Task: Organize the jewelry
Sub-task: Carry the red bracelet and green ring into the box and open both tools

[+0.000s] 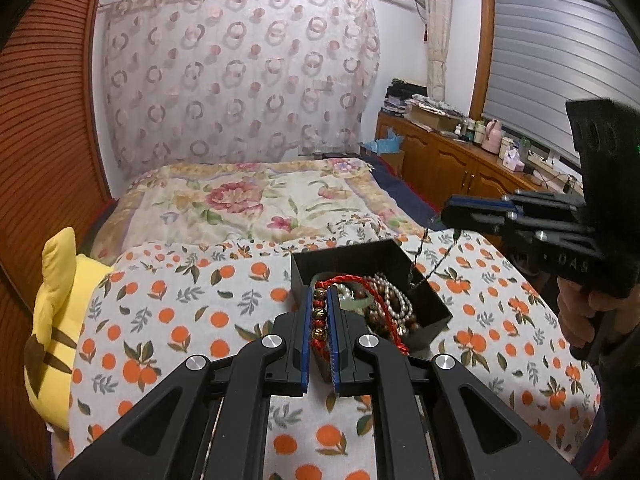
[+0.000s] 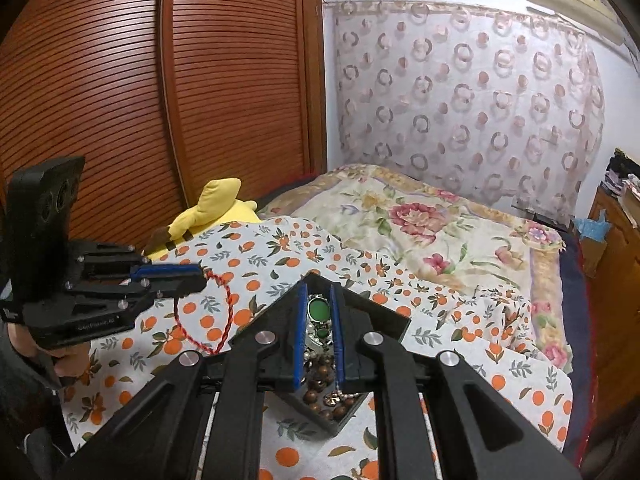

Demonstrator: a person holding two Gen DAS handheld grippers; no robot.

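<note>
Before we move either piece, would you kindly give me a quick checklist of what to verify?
1. Left tongs shut on red bracelet: ok.
2. Right tongs holding thin chain: ok, it hangs from the tips.
3. Chain's lower end clear of black box: not ok, it reaches the box.
4. Chain free of other jewelry: cannot tell.
5. Bracelet's red cord clear of pearls: not ok, it trails across them.
6. Box upright on bedspread: ok.

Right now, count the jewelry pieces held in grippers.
2: the red beaded bracelet in the left gripper; a thin chain dangling from the right gripper into the black box.
</note>
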